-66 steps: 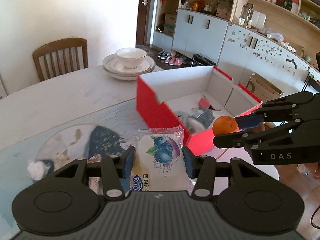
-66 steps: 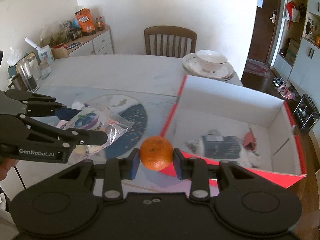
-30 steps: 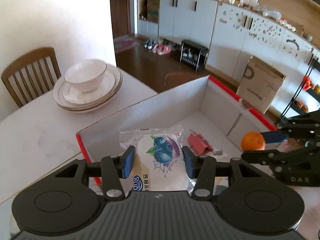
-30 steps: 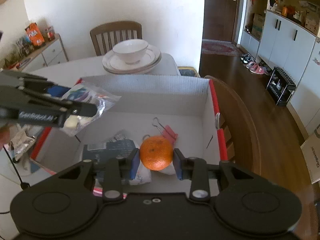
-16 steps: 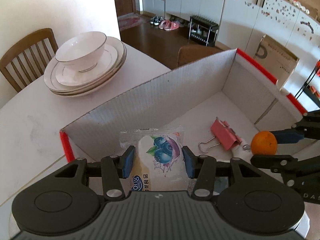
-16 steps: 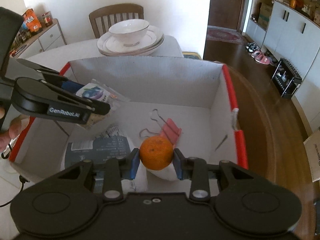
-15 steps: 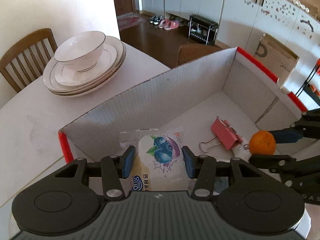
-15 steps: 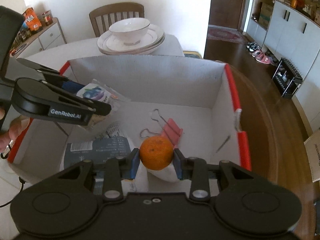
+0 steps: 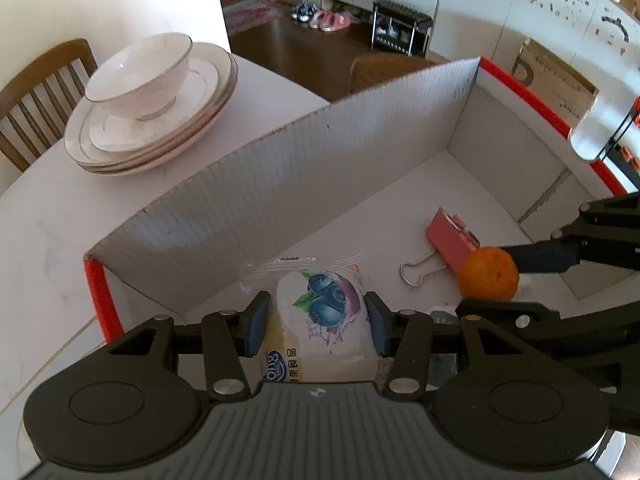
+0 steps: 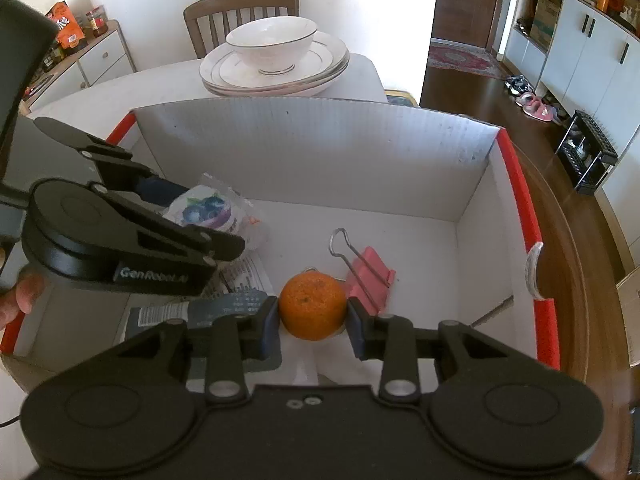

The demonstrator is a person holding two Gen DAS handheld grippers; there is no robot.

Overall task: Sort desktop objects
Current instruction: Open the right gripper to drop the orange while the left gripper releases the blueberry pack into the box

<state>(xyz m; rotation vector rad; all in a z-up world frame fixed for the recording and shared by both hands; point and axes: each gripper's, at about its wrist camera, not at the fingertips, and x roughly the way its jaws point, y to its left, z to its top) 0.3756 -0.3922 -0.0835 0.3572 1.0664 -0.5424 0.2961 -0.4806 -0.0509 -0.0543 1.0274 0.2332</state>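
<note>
1. The left gripper (image 9: 316,322) was clamped on a snack bag (image 9: 320,312), above the box (image 9: 304,168) floor.
2. The right gripper (image 10: 313,322) was clamped on an orange (image 10: 312,306).
3. A pink clip (image 10: 368,276) lay in the box, at 2 o'clock from the orange.
4. Plates (image 10: 276,68) stood behind the box, at 12 o'clock.

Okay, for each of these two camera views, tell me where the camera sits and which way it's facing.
Left wrist: sits on the left gripper, angled down into the red-edged box; its fingers clamp the blueberry snack packet.
Right wrist: sits on the right gripper, angled down into the box; its fingers clamp the orange; a fingertip shows at left.
Shared: box, pink binder clip, stacked plates with bowl, each other's gripper.
</note>
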